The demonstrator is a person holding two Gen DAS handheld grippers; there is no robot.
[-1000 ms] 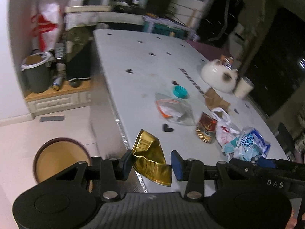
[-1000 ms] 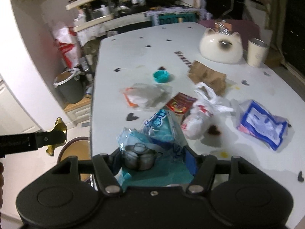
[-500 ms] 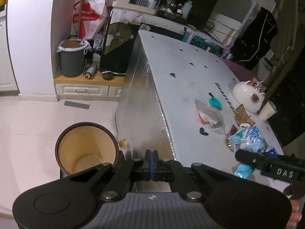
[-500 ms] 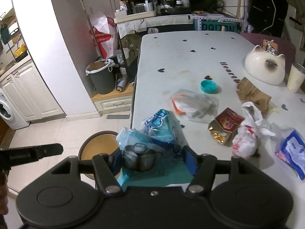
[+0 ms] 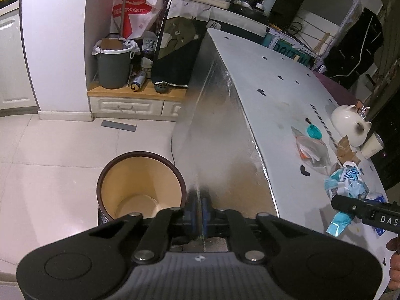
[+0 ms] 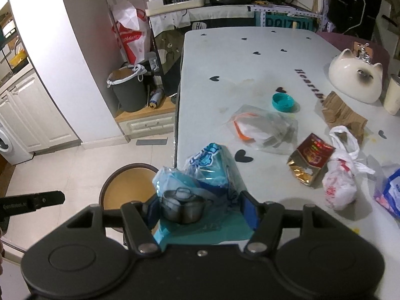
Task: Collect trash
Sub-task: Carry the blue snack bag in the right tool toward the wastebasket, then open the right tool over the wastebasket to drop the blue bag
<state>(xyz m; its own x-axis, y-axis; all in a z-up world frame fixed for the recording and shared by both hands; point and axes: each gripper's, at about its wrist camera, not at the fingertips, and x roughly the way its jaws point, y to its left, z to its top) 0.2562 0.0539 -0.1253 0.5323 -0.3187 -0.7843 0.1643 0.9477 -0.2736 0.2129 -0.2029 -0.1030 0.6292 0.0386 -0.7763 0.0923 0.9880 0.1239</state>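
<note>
The blue plastic wrapper (image 6: pixel 212 175) sits pinched in the right gripper (image 6: pixel 200 206), hanging at the table (image 6: pixel 225 57) edge, just short of the brown bin (image 6: pixel 125 187) on the floor. It looks feather-light, crinkly and slippery, so gripping a bunched fold seems wiser than a loose flap. The left gripper (image 5: pixel 197 212) hovers over the bin, jaws pressed together, nothing between them. More litter waits: a white knotted bag (image 6: pixel 340 175) and a red foil packet (image 6: pixel 310 160).

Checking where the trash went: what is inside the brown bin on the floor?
The brown bin shows bare tan walls and part of its floor; the left gripper covers the near bottom.
</note>
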